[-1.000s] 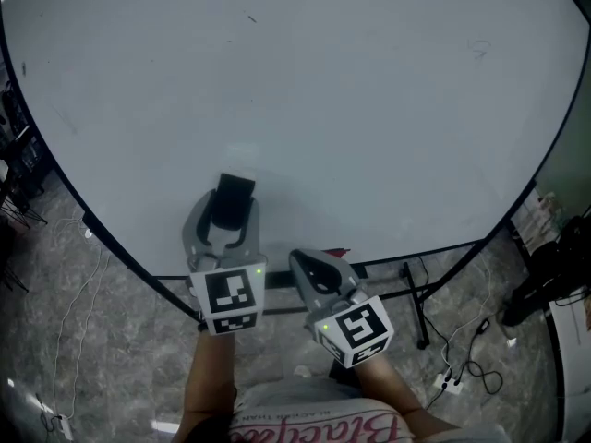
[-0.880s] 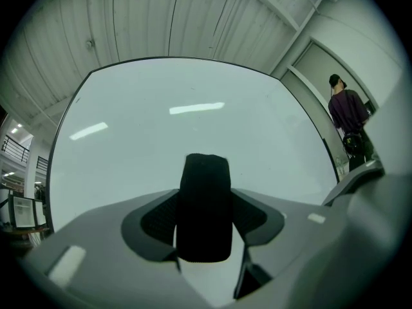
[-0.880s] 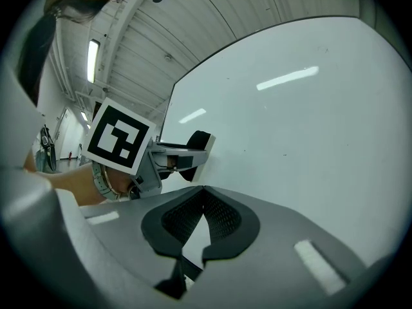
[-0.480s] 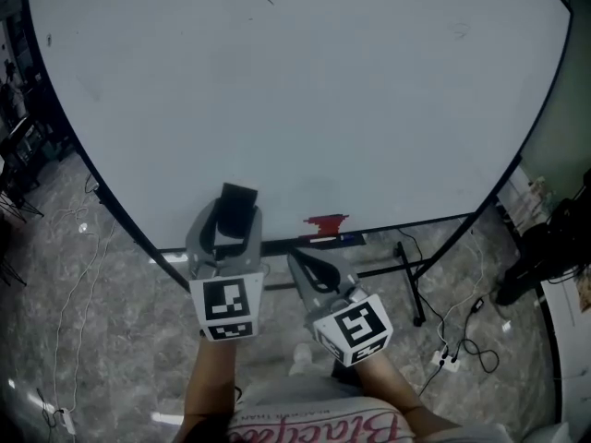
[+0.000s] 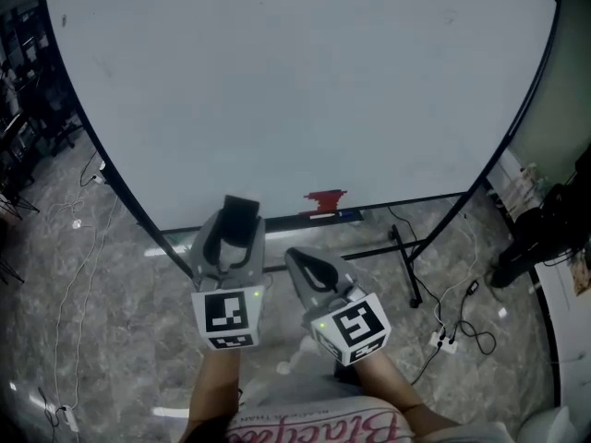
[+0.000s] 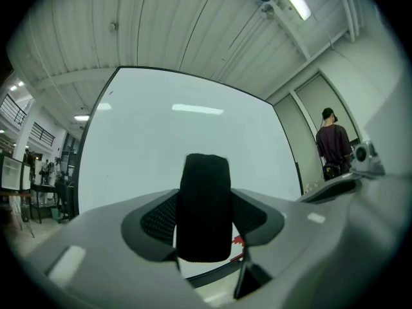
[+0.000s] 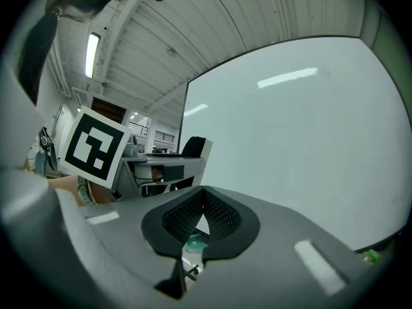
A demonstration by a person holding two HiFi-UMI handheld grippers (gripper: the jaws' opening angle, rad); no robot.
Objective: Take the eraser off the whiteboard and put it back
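Observation:
A black eraser point(image 5: 241, 209) sits upright between the pads of my left gripper point(image 5: 236, 227), which is shut on it. It hangs in the air in front of the lower edge of the whiteboard point(image 5: 295, 90), apart from the board. In the left gripper view the eraser point(image 6: 205, 208) fills the gap between the jaws, with the whiteboard point(image 6: 193, 140) behind it. My right gripper point(image 5: 297, 259) is beside the left one, shut and empty. Its jaws meet tip to tip in the right gripper view point(image 7: 203, 205), where the whiteboard point(image 7: 302, 140) stands to the right.
A red object point(image 5: 325, 198) and a marker point(image 5: 338, 216) lie on the board's tray. The stand's legs point(image 5: 404, 266), cables and a power strip point(image 5: 444, 341) are on the stone floor at the right, near a dark bag point(image 5: 545, 238). A person point(image 6: 335, 150) stands at the far right.
Both grippers have drawn back from the whiteboard, the left one with the eraser in it. The eraser now shows below the board's lower edge, and the red object on the tray has come into view.

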